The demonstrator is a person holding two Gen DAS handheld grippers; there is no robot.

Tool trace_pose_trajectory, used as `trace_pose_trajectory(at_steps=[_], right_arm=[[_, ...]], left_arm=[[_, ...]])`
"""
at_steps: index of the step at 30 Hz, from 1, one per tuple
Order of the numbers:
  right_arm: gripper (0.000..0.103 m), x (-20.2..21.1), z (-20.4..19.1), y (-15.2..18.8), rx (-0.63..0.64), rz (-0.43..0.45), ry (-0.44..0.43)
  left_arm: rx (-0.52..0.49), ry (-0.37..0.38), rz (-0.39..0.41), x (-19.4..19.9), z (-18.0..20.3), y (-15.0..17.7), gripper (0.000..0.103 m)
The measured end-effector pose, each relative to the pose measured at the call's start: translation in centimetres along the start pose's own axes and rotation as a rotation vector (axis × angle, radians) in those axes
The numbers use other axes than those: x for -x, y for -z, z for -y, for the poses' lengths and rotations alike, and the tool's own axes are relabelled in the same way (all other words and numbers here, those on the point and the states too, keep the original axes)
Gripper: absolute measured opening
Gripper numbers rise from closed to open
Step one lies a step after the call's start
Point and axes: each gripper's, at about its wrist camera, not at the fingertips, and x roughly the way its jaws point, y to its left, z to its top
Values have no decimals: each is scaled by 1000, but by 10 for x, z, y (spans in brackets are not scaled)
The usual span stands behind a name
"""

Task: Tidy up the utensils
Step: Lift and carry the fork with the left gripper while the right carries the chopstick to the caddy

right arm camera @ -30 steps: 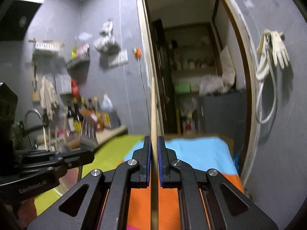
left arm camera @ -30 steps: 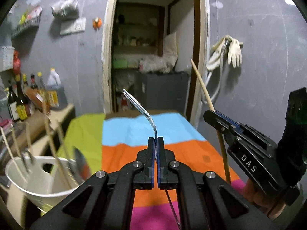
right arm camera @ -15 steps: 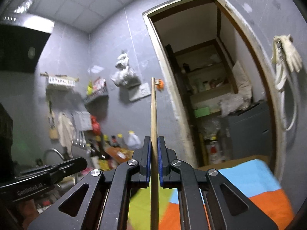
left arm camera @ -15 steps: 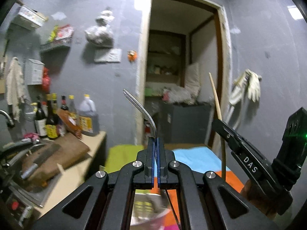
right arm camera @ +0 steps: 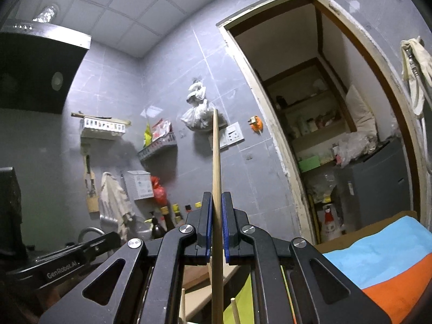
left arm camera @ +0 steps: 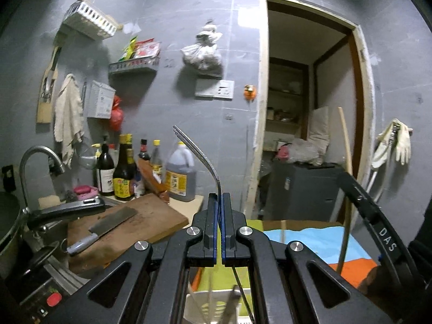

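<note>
Clamping a metal fork [left arm camera: 201, 156] by its handle, the left gripper [left arm camera: 219, 202] has its jaws fully closed at lower centre of its view, tines curving toward the upper left. The right gripper [right arm camera: 215, 202] likewise pinches a wooden chopstick [right arm camera: 215, 162] that rises straight up mid-frame. Beneath both, at the bottom edge, a white holder [left arm camera: 199, 301] with other utensils shows blurred over the striped cloth [left arm camera: 318, 240]. A second ago both views looked down across that cloth; now they have swung left and upward toward the cutting board [left arm camera: 151, 216], bottles and grey wall. Both utensils are probably lifted clear and travelling to wherever they get sorted.
</note>
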Motion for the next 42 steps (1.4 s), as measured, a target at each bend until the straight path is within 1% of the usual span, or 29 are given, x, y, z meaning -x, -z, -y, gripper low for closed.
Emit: trace_pose_trajectory(at_steps=[5, 11, 18, 25, 32, 42], right_arm=[[5, -8, -7, 17, 41, 9, 68], [5, -15, -8, 35, 83, -5, 109], [5, -11, -9, 42, 101, -7, 96], [5, -14, -6, 51, 113, -41, 106], [5, -16, -5, 56, 123, -59, 118], [8, -8, -2, 61, 142, -91, 104]], left_arm=[[-9, -34, 16, -12, -10, 15, 0], [-24, -33, 32, -22, -12, 34, 0], [-53, -57, 28, -29, -9, 51, 0], [-14, -27, -6, -34, -10, 59, 0], [-38, -9, -24, -37, -2, 65, 1], [-58, 26, -71, -40, 1, 73, 1]])
